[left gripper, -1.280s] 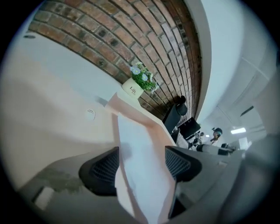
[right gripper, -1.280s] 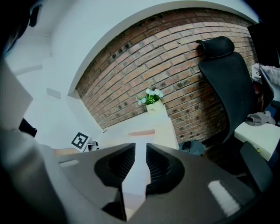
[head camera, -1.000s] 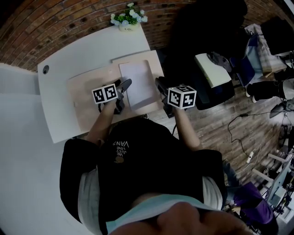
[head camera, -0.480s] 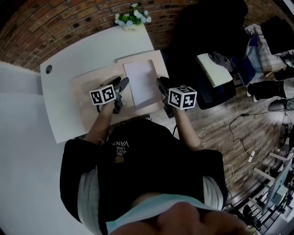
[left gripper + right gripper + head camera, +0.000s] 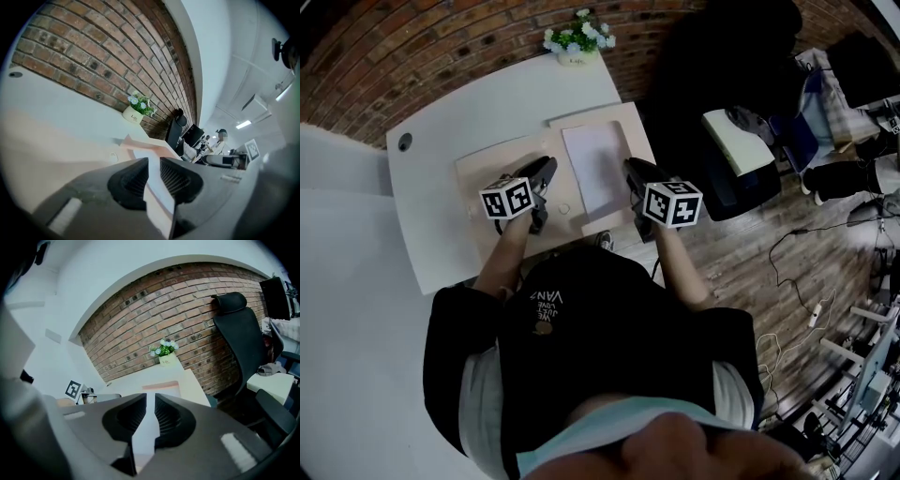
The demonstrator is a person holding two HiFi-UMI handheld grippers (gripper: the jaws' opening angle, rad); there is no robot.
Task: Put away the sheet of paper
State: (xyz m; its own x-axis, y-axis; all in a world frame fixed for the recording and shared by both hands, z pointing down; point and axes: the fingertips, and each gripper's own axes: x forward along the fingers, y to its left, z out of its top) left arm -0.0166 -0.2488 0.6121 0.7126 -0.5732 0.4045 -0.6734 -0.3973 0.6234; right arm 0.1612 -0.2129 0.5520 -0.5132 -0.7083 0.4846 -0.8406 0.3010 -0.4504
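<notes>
So the white sheet of paper (image 5: 595, 169) is lying flat on the right half of a pale beige flat mat (image 5: 502, 164), which sits toward the counter's right end and near edge. The white counter (image 5: 487, 103) itself is pushed up against a red brick wall (image 5: 412, 47). The person has both hands over the mat. The left claw (image 5: 547, 167) is above the beige part just off the paper's left edge, and the right claw (image 5: 629, 167) is at the paper's right edge, so the sheet ends up between the two. The left claw's jaws have just been closing and are down to a narrow slit. Its own gripper view shows nothing pinched in there, only the mat and paper visible through the gap. The right claw looks much the same, with the jaws almost together and a thin gap left. The paper shows through that slit but doesn't look gripped. A small white pot of white flowers (image 5: 578, 42) sits at the counter's far right corner by the bricks, and there's a round cable hole (image 5: 405, 142) near the far left corner. A black office chair (image 5: 712, 56) is parked just past the counter's right end.
</notes>
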